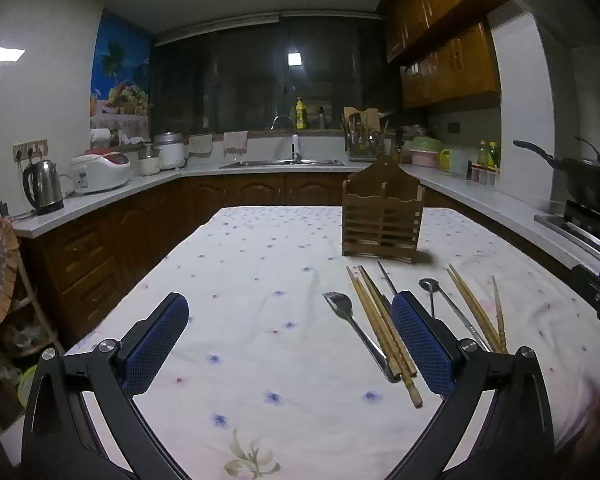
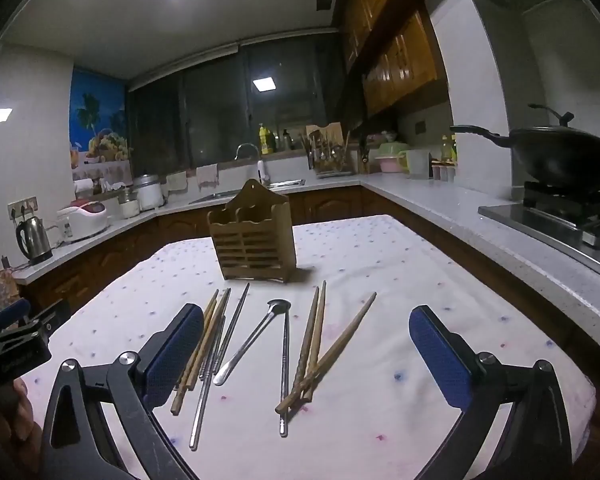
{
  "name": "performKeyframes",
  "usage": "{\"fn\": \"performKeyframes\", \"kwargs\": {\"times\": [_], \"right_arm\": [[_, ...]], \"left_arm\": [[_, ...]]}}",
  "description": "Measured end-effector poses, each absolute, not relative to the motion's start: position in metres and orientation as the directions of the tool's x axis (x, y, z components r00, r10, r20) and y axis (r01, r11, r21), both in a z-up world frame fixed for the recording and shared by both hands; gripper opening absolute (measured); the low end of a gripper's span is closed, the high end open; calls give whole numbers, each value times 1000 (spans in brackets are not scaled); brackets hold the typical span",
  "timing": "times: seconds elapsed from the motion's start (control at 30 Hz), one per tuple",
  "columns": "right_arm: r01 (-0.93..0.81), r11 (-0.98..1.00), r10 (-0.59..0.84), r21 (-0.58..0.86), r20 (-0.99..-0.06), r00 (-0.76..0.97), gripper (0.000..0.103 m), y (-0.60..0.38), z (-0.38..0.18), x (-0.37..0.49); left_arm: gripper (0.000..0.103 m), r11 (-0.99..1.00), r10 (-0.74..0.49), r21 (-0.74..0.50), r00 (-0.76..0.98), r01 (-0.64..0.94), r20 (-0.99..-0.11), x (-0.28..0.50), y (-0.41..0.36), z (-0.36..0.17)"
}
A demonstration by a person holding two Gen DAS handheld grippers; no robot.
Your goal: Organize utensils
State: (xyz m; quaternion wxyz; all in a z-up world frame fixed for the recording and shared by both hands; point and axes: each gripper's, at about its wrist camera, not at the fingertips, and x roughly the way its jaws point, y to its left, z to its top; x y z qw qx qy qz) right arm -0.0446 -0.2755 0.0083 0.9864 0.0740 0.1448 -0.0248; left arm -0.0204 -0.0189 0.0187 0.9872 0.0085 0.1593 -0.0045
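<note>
Left gripper: jaws spread wide, nothing between them, hovering over the table. Right gripper: jaws likewise spread wide and empty, above the utensils.

Wooden holder stands upright on the floral cloth, beyond the utensils. Lying flat before it: a fork at the left, a bundle of chopsticks just beside it, a spoon in the middle, further chopsticks crossed at the right, and metal chopsticks among them. The spoon's handle angles toward the left bundle. Wok sits on the stove at far right.
</note>
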Motion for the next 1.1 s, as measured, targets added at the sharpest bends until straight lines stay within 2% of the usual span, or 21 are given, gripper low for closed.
{"fn": "performKeyframes", "kwargs": {"times": [1.1], "right_arm": [[51,988,-7,145,-292,957,103,-271,6,-42]], "left_arm": [[103,1000,-17,-13,942,13,-335,-16,-18,13]]}}
